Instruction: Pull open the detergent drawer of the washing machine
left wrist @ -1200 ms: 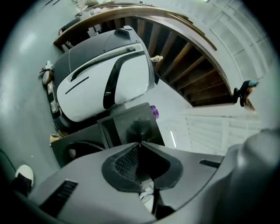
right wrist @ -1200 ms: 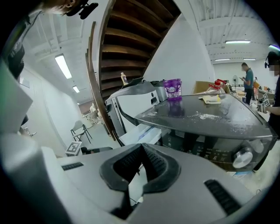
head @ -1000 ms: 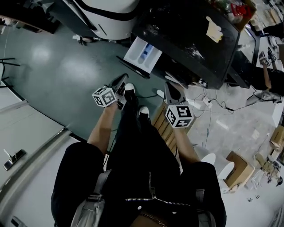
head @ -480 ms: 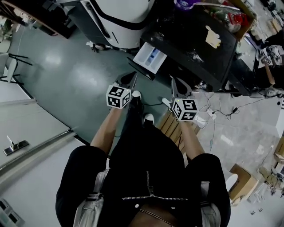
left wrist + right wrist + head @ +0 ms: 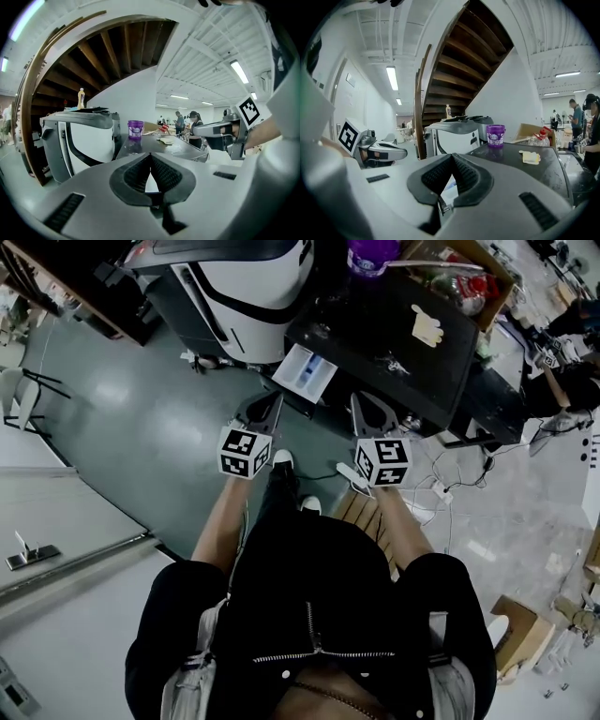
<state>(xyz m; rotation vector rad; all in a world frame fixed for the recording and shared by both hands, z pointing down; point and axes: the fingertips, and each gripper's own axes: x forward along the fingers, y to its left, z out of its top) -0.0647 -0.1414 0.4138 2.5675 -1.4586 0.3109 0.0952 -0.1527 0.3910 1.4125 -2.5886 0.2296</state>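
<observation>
purple tub (image 5: 495, 135) just beside an open cardboard box (image 5: 528, 131)

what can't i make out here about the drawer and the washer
- Head view: washing machine front hidden beneath its dark top; detergent drawer contents too small.
- Left gripper view: shut left gripper covers nearly all the drawer.
- Right gripper view: right gripper does the same.
- Purple cup print: too small.

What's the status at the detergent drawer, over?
Left tool shut, empty; right tool shut, empty. White plastic detergent drawer pulled out. Nothing blocking it.
</observation>
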